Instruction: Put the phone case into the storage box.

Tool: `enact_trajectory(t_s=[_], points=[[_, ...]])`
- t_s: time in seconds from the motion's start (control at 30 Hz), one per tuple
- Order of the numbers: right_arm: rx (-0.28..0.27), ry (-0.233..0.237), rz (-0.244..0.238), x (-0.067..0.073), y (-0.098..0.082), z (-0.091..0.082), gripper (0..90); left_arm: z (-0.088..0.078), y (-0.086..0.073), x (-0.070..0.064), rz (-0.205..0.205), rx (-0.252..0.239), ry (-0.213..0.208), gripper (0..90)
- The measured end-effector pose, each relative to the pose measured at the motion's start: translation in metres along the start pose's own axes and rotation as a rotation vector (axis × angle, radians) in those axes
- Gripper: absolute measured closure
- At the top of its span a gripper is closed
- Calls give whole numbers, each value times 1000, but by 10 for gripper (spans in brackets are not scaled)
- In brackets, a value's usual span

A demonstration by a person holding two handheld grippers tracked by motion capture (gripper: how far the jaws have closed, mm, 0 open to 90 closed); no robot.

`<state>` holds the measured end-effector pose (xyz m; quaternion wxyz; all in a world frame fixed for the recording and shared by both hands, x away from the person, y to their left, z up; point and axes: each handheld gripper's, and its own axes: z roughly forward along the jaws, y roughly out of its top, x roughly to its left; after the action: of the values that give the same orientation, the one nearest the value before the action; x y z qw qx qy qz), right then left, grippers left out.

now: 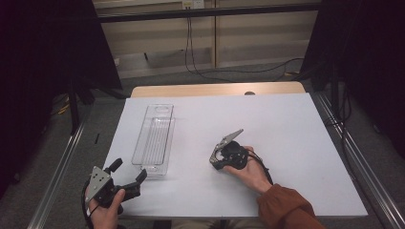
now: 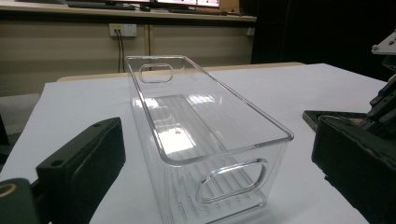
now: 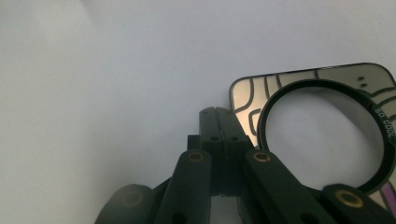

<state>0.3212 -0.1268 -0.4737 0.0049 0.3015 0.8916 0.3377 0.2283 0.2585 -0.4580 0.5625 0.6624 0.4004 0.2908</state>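
Observation:
A long clear plastic bin (image 1: 155, 138) stands empty on the white table sheet, with a handle hole at each short end. My left gripper (image 1: 128, 171) is open at the table's near left corner, its jaws pointing at the bin's near end. In the left gripper view the bin (image 2: 205, 140) sits just ahead, between the two spread jaws of that gripper (image 2: 215, 135). My right gripper (image 1: 220, 155) rests low on the sheet at the middle. Its jaws (image 3: 218, 116) are shut with nothing between them. Beside them lies a shiny flat card (image 3: 247, 95) with a black ring (image 3: 322, 135) on it.
The white sheet (image 1: 286, 124) covers most of the wooden table, with open room to the right and behind. Metal rails run along both sides of the table. Cables hang from a wall socket (image 2: 122, 30) at the back.

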Motion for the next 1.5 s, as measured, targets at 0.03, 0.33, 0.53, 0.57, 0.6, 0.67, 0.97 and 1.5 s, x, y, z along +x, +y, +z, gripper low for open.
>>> enact_trajectory(t_s=[0.03, 0.33, 0.53, 0.57, 0.6, 0.67, 0.97, 1.5], points=[[-12, 2, 1, -1, 0, 0, 900, 0, 0, 0, 0, 0, 0, 28], [-14, -12, 11, -8, 0, -1, 900, 0, 0, 0, -1, 0, 2, 28], [-25, -23, 35, -13, 1, -1, 900, 0, 0, 0, -1, 0, 1, 28], [-21, -23, 42, -14, 1, -1, 900, 0, 0, 0, -1, -1, 1, 28], [-18, -31, 39, -14, 1, -1, 900, 0, 0, 0, 0, -1, 1, 28], [-29, -25, 46, -16, 1, -1, 900, 0, 0, 0, 0, 0, 4, 28], [-55, -22, 75, -23, -1, 0, 900, 0, 0, -1, -1, 1, 3, 28], [-64, -61, 125, -31, -2, -3, 900, 1, 0, 0, 1, 2, 6, 28]])
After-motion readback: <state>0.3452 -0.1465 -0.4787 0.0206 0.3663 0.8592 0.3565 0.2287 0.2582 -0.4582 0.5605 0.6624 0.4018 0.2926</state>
